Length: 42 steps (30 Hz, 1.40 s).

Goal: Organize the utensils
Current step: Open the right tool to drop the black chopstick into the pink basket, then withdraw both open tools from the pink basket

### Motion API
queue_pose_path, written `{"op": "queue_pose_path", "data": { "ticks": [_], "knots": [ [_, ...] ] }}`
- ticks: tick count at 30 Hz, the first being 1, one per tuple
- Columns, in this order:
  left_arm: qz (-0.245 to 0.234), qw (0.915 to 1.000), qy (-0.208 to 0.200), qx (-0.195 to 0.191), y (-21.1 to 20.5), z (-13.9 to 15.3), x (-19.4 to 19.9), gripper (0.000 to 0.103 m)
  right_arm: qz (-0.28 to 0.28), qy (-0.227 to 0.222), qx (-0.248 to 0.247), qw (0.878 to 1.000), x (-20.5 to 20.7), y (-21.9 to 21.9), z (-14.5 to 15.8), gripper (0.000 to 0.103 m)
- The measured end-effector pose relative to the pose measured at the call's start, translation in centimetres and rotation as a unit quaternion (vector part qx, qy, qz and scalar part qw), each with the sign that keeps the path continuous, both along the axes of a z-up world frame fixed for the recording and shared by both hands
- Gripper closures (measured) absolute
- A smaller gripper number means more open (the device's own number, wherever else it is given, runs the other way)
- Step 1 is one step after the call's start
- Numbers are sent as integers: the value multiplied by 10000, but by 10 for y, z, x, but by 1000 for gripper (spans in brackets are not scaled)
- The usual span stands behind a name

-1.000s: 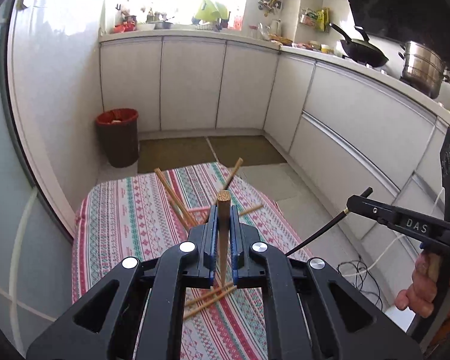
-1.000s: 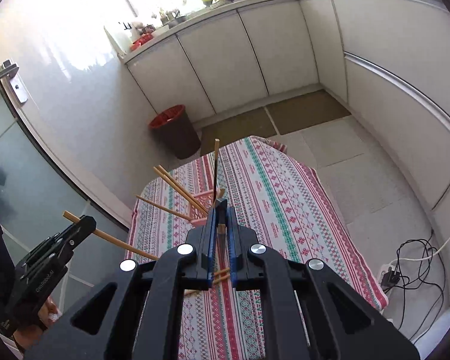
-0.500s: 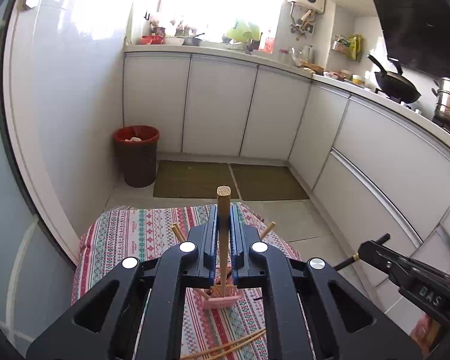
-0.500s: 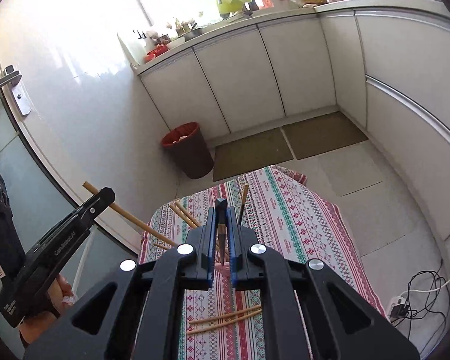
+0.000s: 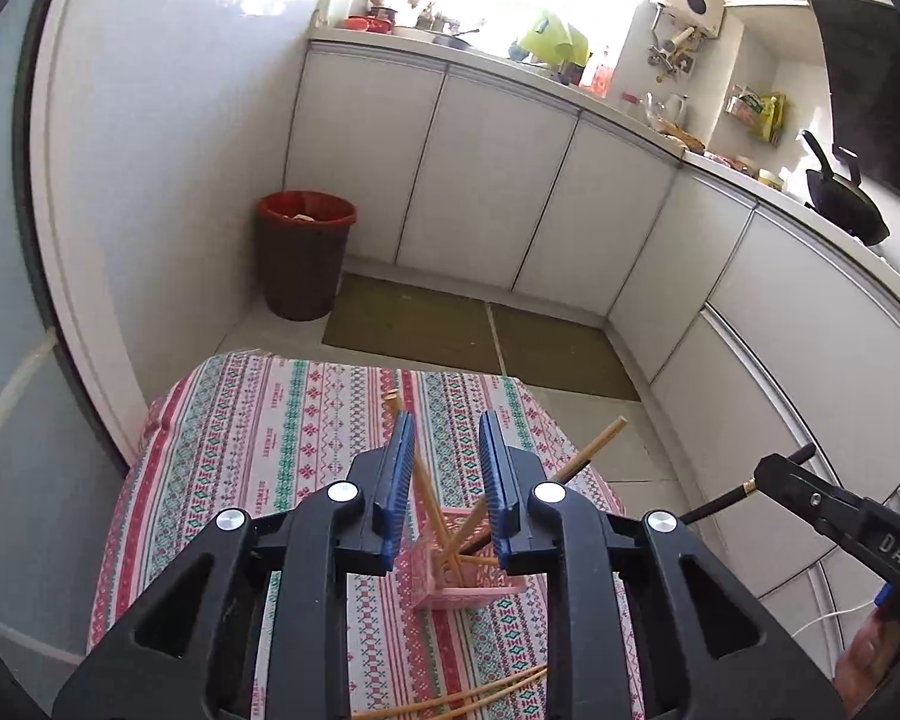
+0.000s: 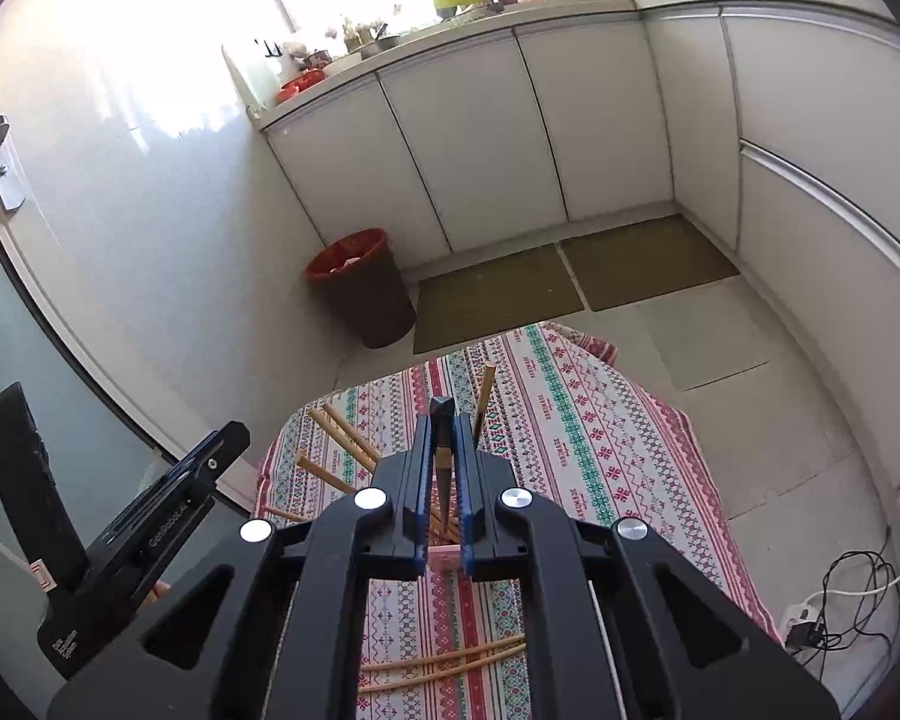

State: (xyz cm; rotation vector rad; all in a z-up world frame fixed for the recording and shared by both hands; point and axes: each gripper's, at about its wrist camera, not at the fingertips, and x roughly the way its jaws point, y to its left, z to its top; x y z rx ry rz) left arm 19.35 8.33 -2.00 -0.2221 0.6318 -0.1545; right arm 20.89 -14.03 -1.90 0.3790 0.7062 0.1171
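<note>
Left tongs (image 5: 445, 483) have let go: wooden chopstick now in pink plastic slatted holder (image 5: 468, 576) on desk w/ others. Right tongs (image 6: 445, 468) clamp dark-tipped chopstick (image 6: 443, 462) (next in); loose chopsticks (image 6: 444, 663) remain.

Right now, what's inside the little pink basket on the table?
The pink plastic basket holds several wooden chopsticks that lean outward in different directions. Its floor and the chopsticks' lower ends are hidden behind the left claw, which is open above it.
</note>
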Motion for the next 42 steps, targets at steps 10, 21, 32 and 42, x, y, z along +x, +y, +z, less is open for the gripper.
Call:
{"op": "queue_pose_path", "data": {
  "ticks": [10, 21, 32, 42],
  "knots": [
    [97, 9999, 7, -130, 14, 4, 1, 79, -74, 121, -190, 9997, 23, 24, -33, 96],
    [50, 9990, -209, 403, 0, 14, -16, 67, -89, -117, -690, 9975, 21, 39, -25, 85],
    [-95, 9957, -331, 862, -29, 14, -46, 47, -311, -278, -1191, 9920, -21, 25, -10, 60],
    [-106, 9945, -218, 1021, -36, -4, -71, 26, -926, -285, -1679, 9810, -69, 10, -30, 22]
  ]
}}
